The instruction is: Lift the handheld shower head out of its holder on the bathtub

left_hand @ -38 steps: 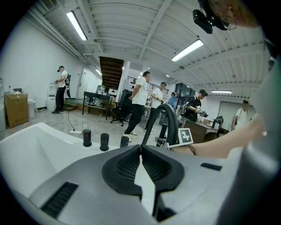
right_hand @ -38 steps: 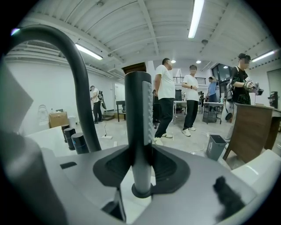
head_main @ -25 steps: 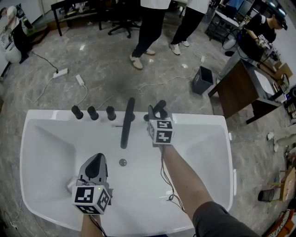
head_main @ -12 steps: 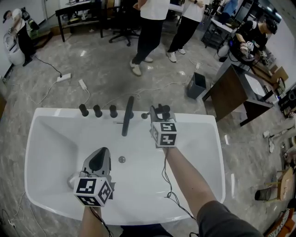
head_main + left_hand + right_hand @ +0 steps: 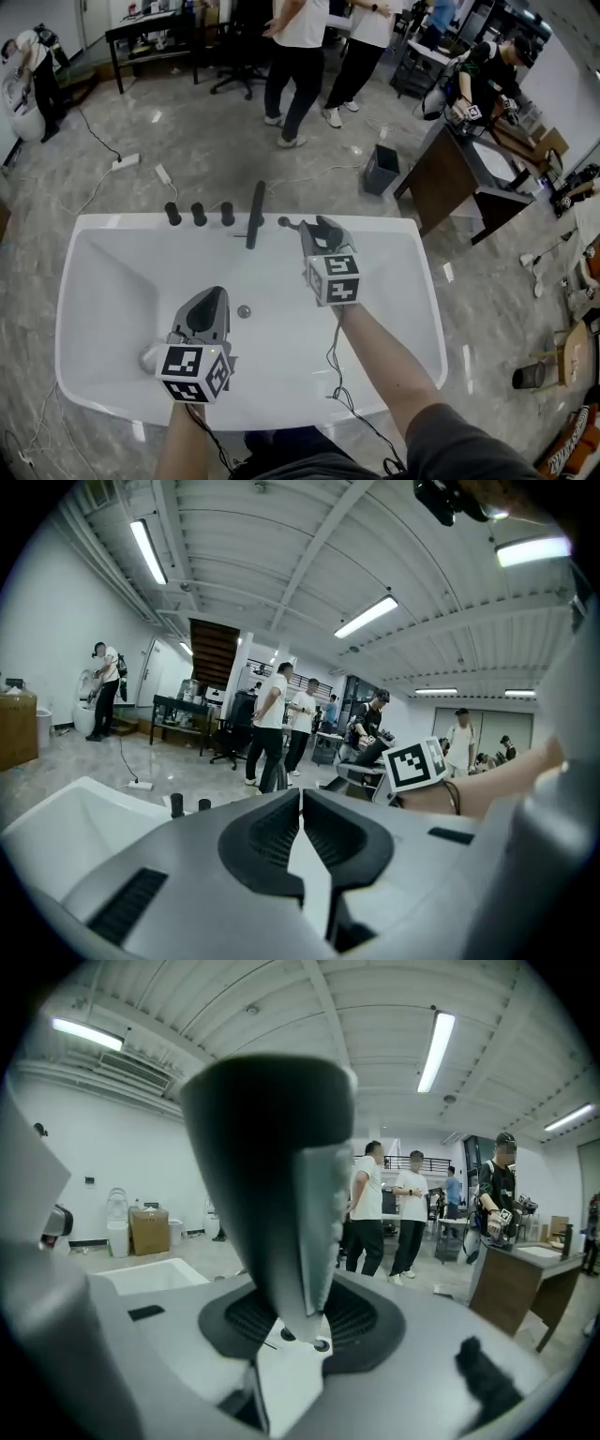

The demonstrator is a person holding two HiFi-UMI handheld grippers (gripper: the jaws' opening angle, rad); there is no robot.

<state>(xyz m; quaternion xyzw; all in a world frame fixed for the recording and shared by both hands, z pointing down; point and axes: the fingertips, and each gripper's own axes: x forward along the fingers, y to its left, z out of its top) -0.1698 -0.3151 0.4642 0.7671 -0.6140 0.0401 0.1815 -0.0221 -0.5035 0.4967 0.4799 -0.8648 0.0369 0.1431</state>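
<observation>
The black handheld shower head [image 5: 267,1166] stands upright between the jaws of my right gripper [image 5: 298,1321], which is shut on its handle. In the head view the right gripper [image 5: 321,236] holds the shower head [image 5: 330,226] above the far rim of the white bathtub [image 5: 403,281], just right of the small black holder [image 5: 283,222]. My left gripper [image 5: 211,300] hovers over the tub's near left part. Its jaws [image 5: 300,808] meet with nothing between them.
Three black knobs [image 5: 199,214] and a black spout [image 5: 255,216] line the tub's far rim, and a drain [image 5: 244,310] sits in the basin. Beyond are people standing [image 5: 295,66], a bin [image 5: 380,169], a wooden desk [image 5: 459,183] and a power strip [image 5: 127,161].
My right gripper has risen from the holder with the shower head in it, and the holder now shows bare beside it. The left gripper has also risen, still shut.
</observation>
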